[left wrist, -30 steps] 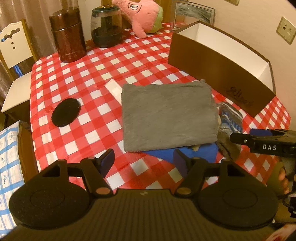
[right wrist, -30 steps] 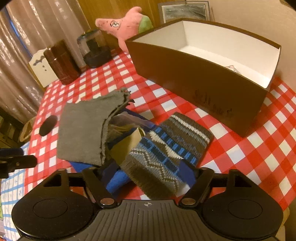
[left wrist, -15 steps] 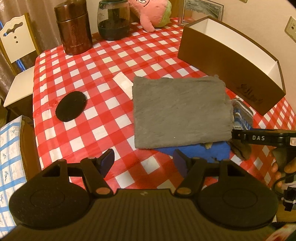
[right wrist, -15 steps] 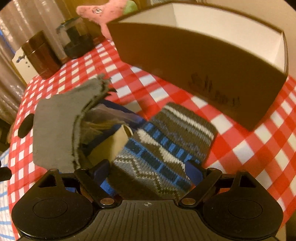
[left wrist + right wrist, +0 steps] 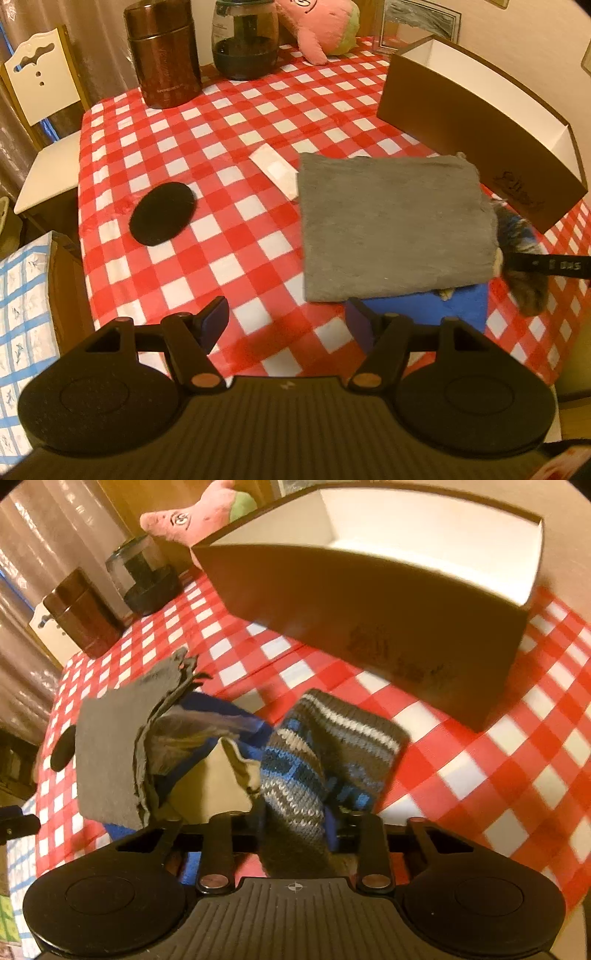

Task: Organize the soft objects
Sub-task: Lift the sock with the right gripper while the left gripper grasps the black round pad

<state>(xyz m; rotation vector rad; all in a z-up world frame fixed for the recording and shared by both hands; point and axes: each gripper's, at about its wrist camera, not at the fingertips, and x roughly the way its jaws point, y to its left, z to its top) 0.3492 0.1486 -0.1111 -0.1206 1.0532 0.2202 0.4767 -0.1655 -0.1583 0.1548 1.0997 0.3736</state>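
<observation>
A striped knitted sock [image 5: 325,746] lies in front of the brown box [image 5: 369,602]. My right gripper [image 5: 295,816] is closing on it; the sock's near end is bunched and pinched between the blue pads. The sock shows blurred in the left wrist view [image 5: 528,295], under the right gripper's black finger [image 5: 546,264]. Beside it a folded grey cloth [image 5: 391,229] rests on a blue cloth [image 5: 424,312], with a beige piece [image 5: 218,786] tucked between them. My left gripper [image 5: 286,314] hangs open over the checked tablecloth, just before the grey cloth's near corner, holding nothing.
At the table's far side stand a brown canister [image 5: 162,55], a glass jar [image 5: 243,40], a pink plush toy [image 5: 321,26] and a picture frame [image 5: 417,26]. A black oval pad [image 5: 162,214] and a white packet [image 5: 275,170] lie left of the cloths. A white chair [image 5: 40,81] is at the left edge.
My right gripper came down over the sock and closed its jaws on the near end, bunching it. My left gripper drifted a little left and lower, staying open.
</observation>
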